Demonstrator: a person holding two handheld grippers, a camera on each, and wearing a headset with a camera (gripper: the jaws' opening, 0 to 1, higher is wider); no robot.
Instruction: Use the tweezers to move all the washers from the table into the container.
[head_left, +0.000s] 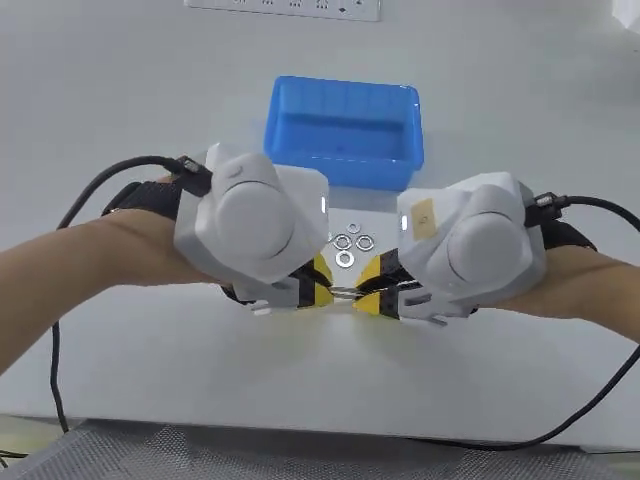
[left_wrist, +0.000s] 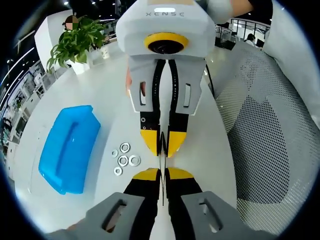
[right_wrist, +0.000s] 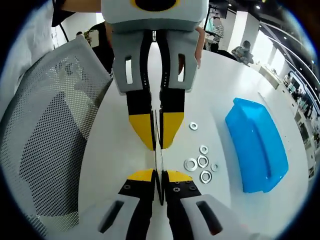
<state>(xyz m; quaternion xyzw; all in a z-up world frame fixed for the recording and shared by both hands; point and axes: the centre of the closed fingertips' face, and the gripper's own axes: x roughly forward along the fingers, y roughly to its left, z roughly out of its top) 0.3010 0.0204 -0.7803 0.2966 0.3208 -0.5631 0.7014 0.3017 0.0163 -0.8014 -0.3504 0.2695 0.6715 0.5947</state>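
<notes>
Meeting tip to tip mid-frame in the head view, the left gripper (head_left: 318, 288) and right gripper (head_left: 368, 292) both have jaws pinched onto the thin tweezers (head_left: 343, 293); washers (head_left: 350, 243) lie loose on the table (head_left: 150, 100) just above them, blue container (head_left: 345, 130) higher up, top centre

Bright, even light, probably from ceiling lamps (left_wrist: 65, 3) that show as small spots in both gripper views. The white counter (head_left: 120, 90) is nearly washed out, with only faint soft shadows. The container (head_left: 345, 130) has a mild sheen. Gripper views bend strongly at their edges
</notes>
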